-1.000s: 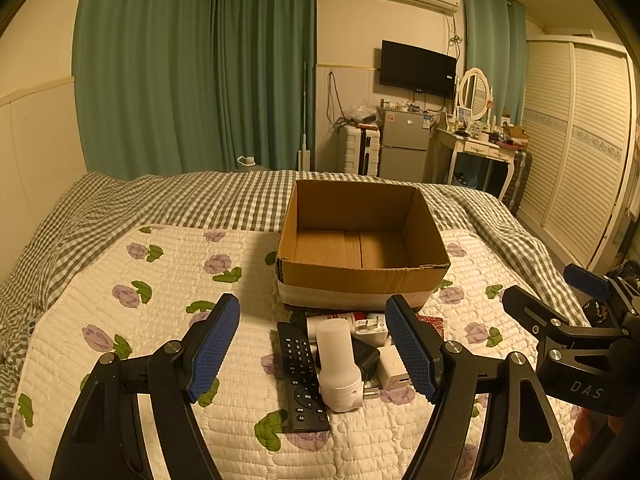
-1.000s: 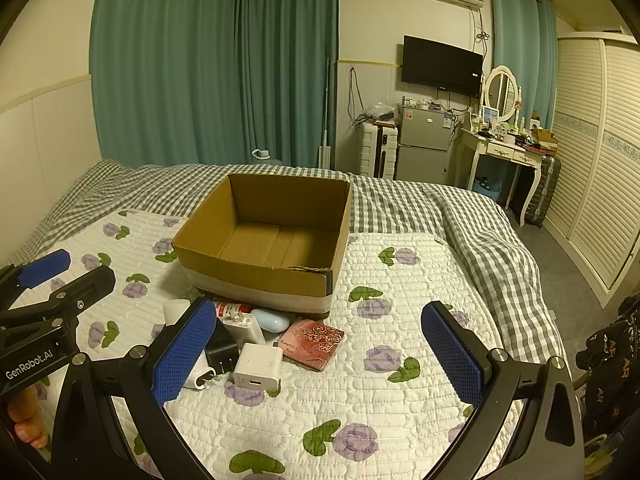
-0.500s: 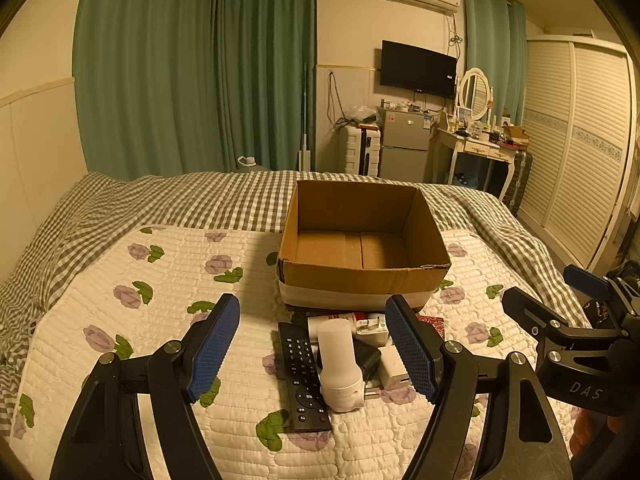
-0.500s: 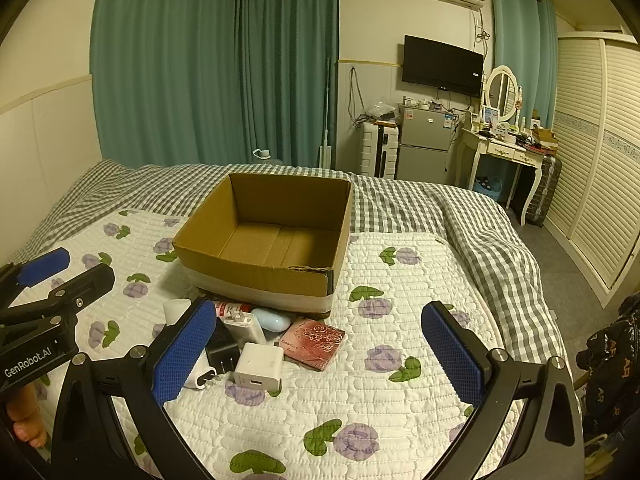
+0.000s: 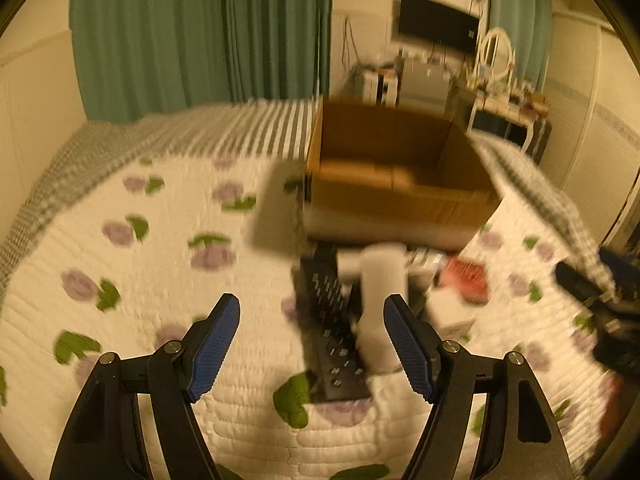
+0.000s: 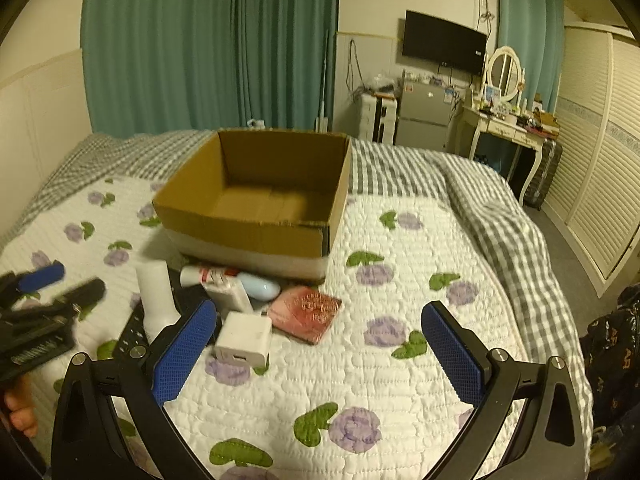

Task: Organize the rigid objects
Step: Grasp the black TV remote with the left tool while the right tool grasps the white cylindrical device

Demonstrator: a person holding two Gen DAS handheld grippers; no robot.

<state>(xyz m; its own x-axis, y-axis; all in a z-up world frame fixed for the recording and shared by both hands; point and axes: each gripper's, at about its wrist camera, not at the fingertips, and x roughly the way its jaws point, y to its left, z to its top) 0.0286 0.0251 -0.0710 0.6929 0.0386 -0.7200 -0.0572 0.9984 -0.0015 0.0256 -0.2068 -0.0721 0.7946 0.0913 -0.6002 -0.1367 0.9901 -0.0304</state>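
Note:
An empty open cardboard box (image 6: pixel 256 200) sits on the quilted bed; it also shows, blurred, in the left wrist view (image 5: pixel 396 176). In front of it lies a pile: a black remote (image 5: pixel 332 320), a white bottle (image 5: pixel 382 300) (image 6: pixel 156 300), a white charger cube (image 6: pixel 244 338), a red patterned packet (image 6: pixel 308 314), a light blue object (image 6: pixel 260 286), a white tube with red print (image 6: pixel 206 274). My left gripper (image 5: pixel 312 344) is open, above the remote and bottle. My right gripper (image 6: pixel 320 352) is open above the quilt, right of the charger.
The white floral quilt (image 6: pixel 400 360) covers the bed, with a grey checked blanket (image 6: pixel 500 216) behind and to the right. Green curtains, a small fridge (image 6: pixel 424 120), a dressing table (image 6: pixel 504 128) and wardrobe doors stand beyond the bed.
Both grippers have moved forward and down toward the pile. The left wrist view is now motion-blurred. Both stay open.

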